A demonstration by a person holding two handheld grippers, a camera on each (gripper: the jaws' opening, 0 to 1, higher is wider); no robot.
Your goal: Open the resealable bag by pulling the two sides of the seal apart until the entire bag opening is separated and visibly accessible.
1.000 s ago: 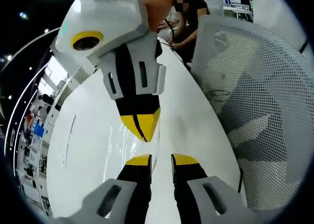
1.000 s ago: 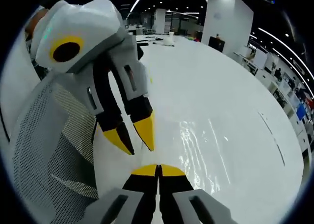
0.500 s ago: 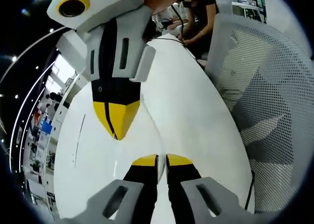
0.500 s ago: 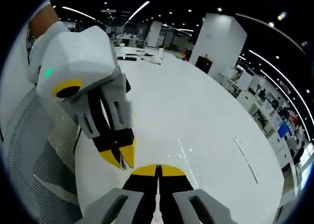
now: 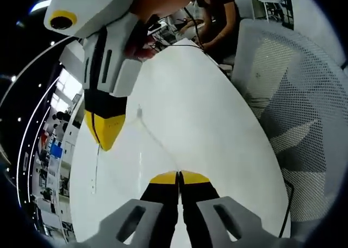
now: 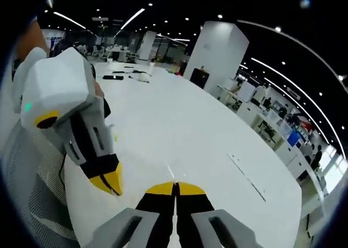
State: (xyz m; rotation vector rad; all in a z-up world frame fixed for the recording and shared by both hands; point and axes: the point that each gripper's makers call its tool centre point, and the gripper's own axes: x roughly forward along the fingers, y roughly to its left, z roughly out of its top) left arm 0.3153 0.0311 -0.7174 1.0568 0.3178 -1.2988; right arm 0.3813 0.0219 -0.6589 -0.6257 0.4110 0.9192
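Note:
The clear resealable bag [image 5: 154, 141] is almost invisible; a thin creased edge of it runs from my left gripper [image 5: 178, 177] up toward the right gripper [image 5: 102, 140]. My left gripper's jaws are shut on that edge, low in the left gripper view. The right gripper hangs at the upper left there, held by a hand, its yellow tips together. In the right gripper view, my right gripper [image 6: 175, 188] is shut with a faint sliver of the bag [image 6: 171, 173] rising from its tips. The left gripper [image 6: 110, 184] sits to its left, a short gap away. Both are above the white table [image 6: 179, 123].
A white mesh chair [image 5: 304, 95] stands along the table's edge, also seen as the mesh chair [image 6: 43, 204]. A person [image 5: 217, 14] sits at the table's far end beside a dark cable [image 5: 190, 41]. Small items [image 6: 130, 74] lie on the far table.
My left gripper's jaws have gone from open to shut. The two grippers have drawn apart from each other and risen above the table, with the bag's edge stretched between them.

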